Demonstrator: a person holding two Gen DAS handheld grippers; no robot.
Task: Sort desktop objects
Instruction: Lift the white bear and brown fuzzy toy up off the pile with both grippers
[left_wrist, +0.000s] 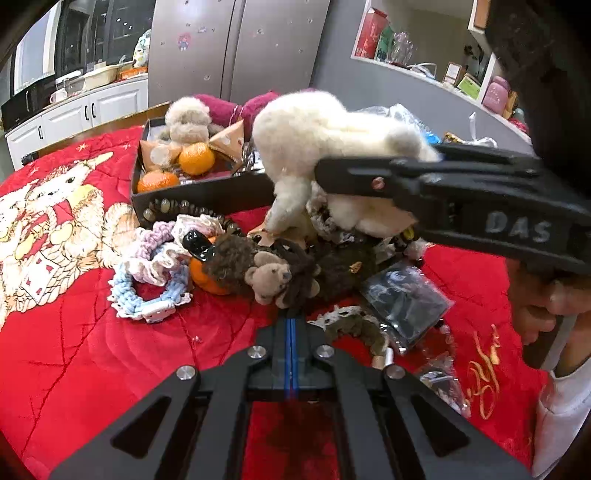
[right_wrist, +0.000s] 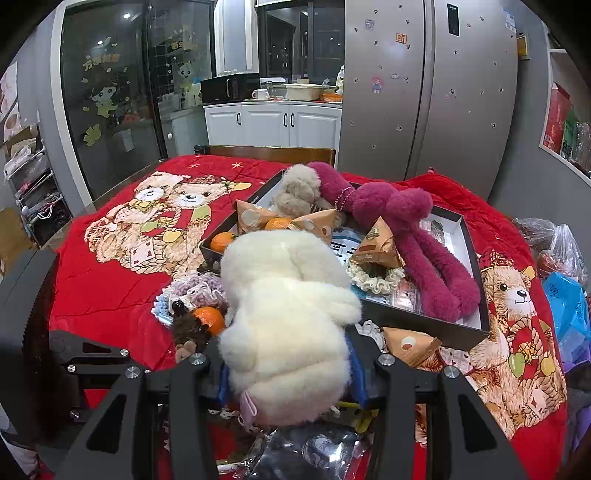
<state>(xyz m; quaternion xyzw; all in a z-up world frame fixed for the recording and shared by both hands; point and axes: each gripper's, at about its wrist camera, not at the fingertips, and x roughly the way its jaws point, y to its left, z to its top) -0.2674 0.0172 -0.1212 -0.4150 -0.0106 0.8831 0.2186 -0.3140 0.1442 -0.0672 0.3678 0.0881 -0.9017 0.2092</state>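
My right gripper (right_wrist: 288, 358) is shut on a white fluffy plush (right_wrist: 284, 314), its blue pads (right_wrist: 222, 384) pressing both sides. The left wrist view shows this plush (left_wrist: 332, 129) lifted above the pile, with the right gripper (left_wrist: 354, 177) clamped across it. My left gripper (left_wrist: 291, 317) has its jaws together, and the tips pinch the dark fur edge of a brown plush with a small tan bear (left_wrist: 273, 280). Behind them stands a black box (left_wrist: 207, 195), seen also as the black box (right_wrist: 424, 325) in the right wrist view, holding tangerines (left_wrist: 195, 158), a beige plush and triangle packets.
A pile lies on the red bear-print blanket (left_wrist: 92, 350): knitted scrunchies (left_wrist: 147, 266), a tangerine (left_wrist: 207, 284), a bead bracelet (left_wrist: 173, 208) and a clear packet (left_wrist: 406, 299). A magenta plush (right_wrist: 399, 214) drapes over the box. Plastic bags (right_wrist: 565, 295) crowd the right edge. A hand (left_wrist: 539, 310) grips the right tool.
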